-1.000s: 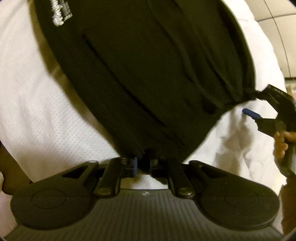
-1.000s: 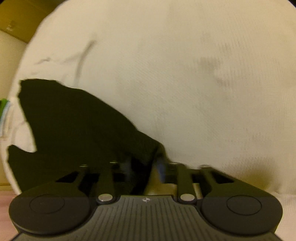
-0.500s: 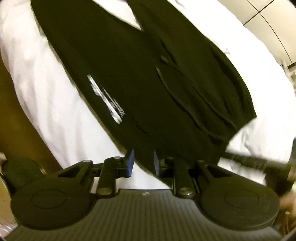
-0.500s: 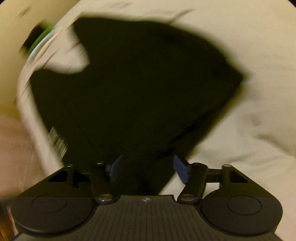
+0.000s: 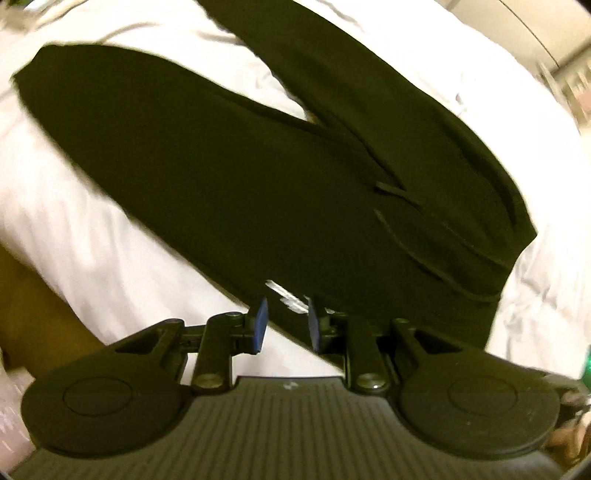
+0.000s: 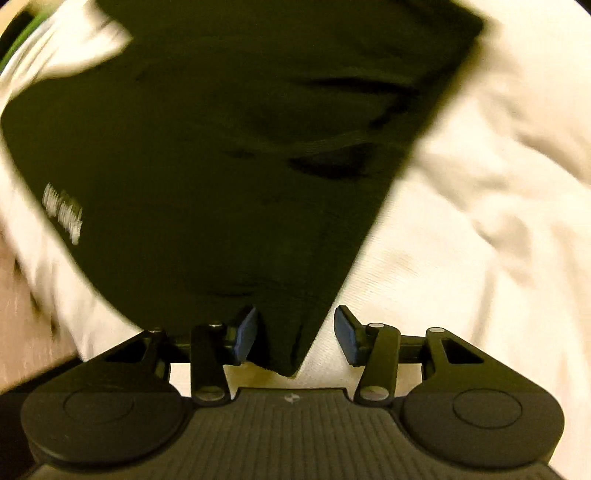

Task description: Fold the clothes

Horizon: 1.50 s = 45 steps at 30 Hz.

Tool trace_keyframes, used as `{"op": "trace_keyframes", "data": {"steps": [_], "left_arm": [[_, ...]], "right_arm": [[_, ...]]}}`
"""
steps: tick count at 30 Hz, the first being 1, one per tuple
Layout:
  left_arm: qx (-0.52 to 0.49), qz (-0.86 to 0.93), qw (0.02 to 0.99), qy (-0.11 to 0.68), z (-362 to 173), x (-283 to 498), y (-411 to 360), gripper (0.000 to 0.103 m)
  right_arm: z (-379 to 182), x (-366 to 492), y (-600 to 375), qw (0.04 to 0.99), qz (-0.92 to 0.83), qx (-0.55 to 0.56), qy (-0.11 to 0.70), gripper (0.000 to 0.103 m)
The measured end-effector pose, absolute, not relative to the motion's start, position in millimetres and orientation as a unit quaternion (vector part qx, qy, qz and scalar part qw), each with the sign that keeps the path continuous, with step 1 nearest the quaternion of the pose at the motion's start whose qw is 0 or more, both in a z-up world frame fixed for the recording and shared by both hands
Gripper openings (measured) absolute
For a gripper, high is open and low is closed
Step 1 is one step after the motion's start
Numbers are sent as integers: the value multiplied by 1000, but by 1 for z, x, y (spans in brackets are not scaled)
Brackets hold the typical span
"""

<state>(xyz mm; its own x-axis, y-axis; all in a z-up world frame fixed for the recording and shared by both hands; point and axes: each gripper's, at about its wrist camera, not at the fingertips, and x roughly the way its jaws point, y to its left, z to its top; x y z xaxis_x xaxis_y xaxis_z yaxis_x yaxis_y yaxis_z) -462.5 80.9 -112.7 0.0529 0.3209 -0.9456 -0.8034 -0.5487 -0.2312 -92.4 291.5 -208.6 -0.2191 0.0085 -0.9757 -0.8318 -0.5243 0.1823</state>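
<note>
A black pair of trousers (image 5: 258,177) lies spread on a white bed sheet (image 5: 74,229), its two legs running up and away. White lettering (image 5: 286,295) sits near its near edge. My left gripper (image 5: 285,325) is open, its blue pads over that edge and holding nothing. In the right wrist view the same black garment (image 6: 240,147) fills the upper left, with white lettering (image 6: 62,214) at the left. A corner of it points down between the blue pads of my right gripper (image 6: 295,332), which is open and not clamping it.
The white sheet (image 6: 480,221) covers the bed around the garment, with wrinkles at the right. A brown floor or bed side (image 5: 33,314) shows at the left. Pale wall panels (image 5: 535,22) stand at the top right.
Both grippers have opened and let go of the black garment, which now lies flat on the sheet. Both have drawn back from it toward its near edge.
</note>
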Motion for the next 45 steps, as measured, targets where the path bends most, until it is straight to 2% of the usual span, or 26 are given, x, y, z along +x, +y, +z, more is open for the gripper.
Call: {"op": "trace_keyframes", "data": {"steps": [3, 6, 10, 14, 16, 19, 23, 28, 32, 33, 38, 42, 45], "left_arm": [[-579, 639, 445, 242, -117, -494, 79, 18], [-571, 619, 466, 271, -124, -520, 75, 19], [-569, 614, 454, 305, -133, -543, 62, 19], [-562, 627, 447, 302, -122, -558, 49, 25], [-550, 638, 446, 302, -113, -559, 47, 29], [-528, 659, 447, 296, -94, -557, 41, 37], [-497, 673, 463, 291, -72, -545, 25, 49], [-510, 680, 451, 273, -57, -550, 2, 49], [-492, 681, 463, 283, -39, -557, 2, 49], [-483, 682, 469, 286, -35, -559, 5, 49], [-445, 666, 523, 292, -12, -578, 31, 58], [-402, 655, 563, 304, 8, -609, 41, 60], [-368, 653, 583, 314, 17, -639, 35, 66]], "right_arm": [[-195, -103, 274, 385, 664, -490, 413, 54], [-195, -117, 255, 432, 640, -453, 445, 71], [-219, -120, 229, 506, 543, -494, 453, 70], [-184, -112, 208, 536, 543, -451, 463, 73], [-158, -114, 204, 543, 562, -422, 459, 89], [-124, -130, 203, 531, 613, -376, 448, 90], [-110, -151, 192, 510, 643, -380, 426, 90], [-100, -167, 156, 498, 680, -376, 385, 90], [-56, -171, 137, 525, 711, -330, 332, 92], [-46, -174, 134, 534, 714, -321, 318, 100], [-5, -195, 122, 574, 719, -273, 280, 103], [2, -226, 108, 621, 688, -249, 279, 103], [2, -257, 91, 671, 651, -239, 263, 103]]}}
